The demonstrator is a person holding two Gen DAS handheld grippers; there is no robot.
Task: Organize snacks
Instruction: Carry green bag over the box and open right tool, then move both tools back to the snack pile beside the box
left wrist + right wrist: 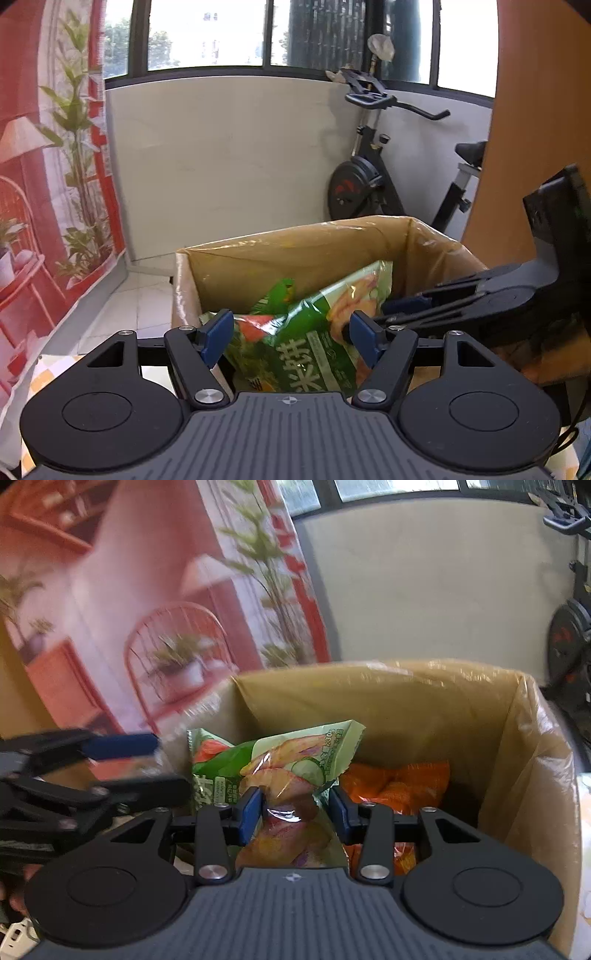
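Observation:
A green snack bag (280,760) with vegetable-crisp pictures hangs over the open cardboard box (369,679). My right gripper (295,812) is shut on its crumpled lower part, and both blue pads press the foil. An orange snack bag (399,786) lies inside the box behind it. In the left wrist view the green snack bag (306,332) fills the space between the wide-apart pads of my left gripper (291,332), which stands open without squeezing it. The right gripper (391,312) reaches in from the right at the bag's edge. The left gripper (170,766) sits just left of the bag.
The box (295,243) has glossy taped walls and stands on the far side of a checkered cloth (48,369). An exercise bike (362,184) stands behind it by the white wall. A red printed backdrop (55,184) hangs on the left, a brown panel (535,110) on the right.

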